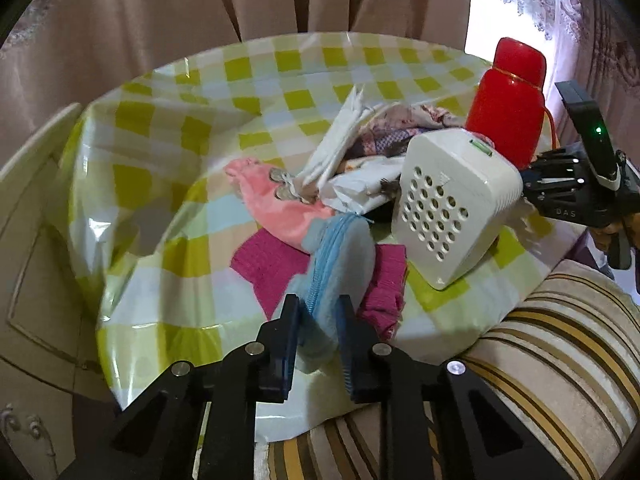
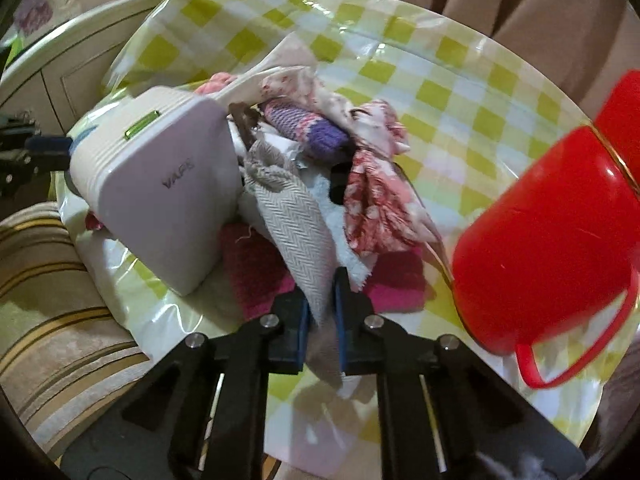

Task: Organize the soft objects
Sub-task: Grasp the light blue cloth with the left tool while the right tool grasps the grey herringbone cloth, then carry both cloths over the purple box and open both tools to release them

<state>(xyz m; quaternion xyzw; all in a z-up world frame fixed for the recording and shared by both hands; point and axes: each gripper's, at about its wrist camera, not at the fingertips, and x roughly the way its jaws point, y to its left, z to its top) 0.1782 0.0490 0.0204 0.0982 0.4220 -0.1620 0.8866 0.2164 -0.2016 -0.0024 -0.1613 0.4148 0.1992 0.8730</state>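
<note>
A heap of soft things lies on the round table with a yellow-checked cloth (image 1: 192,136). My left gripper (image 1: 319,314) is shut on a pale blue zip pouch (image 1: 340,256) that rests over a magenta knit cloth (image 1: 272,264). A pink plush piece (image 1: 276,208) lies behind it. My right gripper (image 2: 322,292) is shut on a grey herringbone cloth (image 2: 294,224) at the heap's near edge. A purple knit sock (image 2: 308,126) and a red floral cloth (image 2: 374,204) lie in the heap. The right gripper also shows in the left wrist view (image 1: 532,184), fingertips hidden.
A white perforated box (image 1: 452,204) leans on the heap, also in the right wrist view (image 2: 160,184). A red flask (image 1: 510,104) stands at the table's right; it fills the right of the right wrist view (image 2: 548,216). A striped cushion (image 1: 560,360) and beige curtains border the table.
</note>
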